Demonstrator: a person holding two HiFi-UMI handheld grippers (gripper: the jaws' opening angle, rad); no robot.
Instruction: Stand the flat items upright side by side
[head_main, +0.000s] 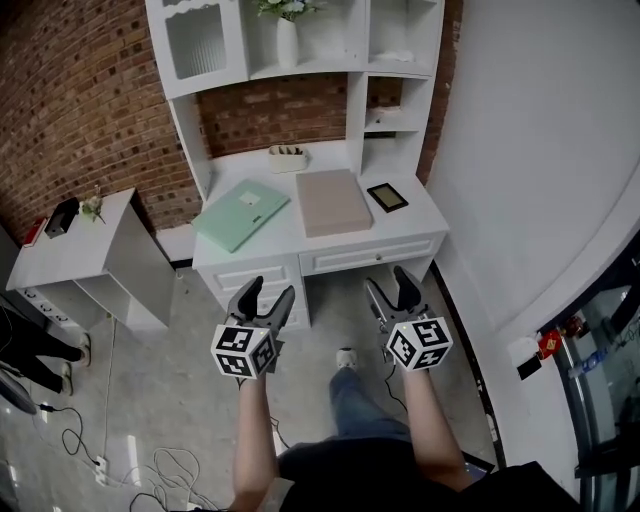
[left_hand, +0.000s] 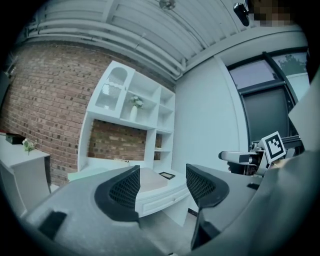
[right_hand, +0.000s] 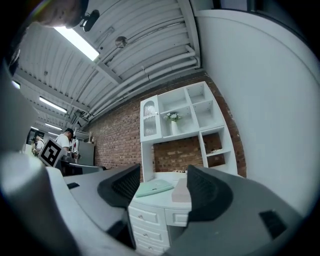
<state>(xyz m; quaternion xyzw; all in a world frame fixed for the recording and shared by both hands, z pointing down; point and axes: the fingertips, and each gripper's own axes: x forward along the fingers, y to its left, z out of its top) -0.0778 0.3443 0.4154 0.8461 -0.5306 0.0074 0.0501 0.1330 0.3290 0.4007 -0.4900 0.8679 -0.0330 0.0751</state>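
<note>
L hand-held gripper (head_main: 271, 290) — jaws apart.

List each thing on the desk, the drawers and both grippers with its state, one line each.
green folder: lying flat, not upright
beige folder: lying flat, not upright
small black tablet: lying flat
desk drawers: shut
left gripper: jaws apart, nothing between them
right gripper: jaws apart, nothing between them
</note>
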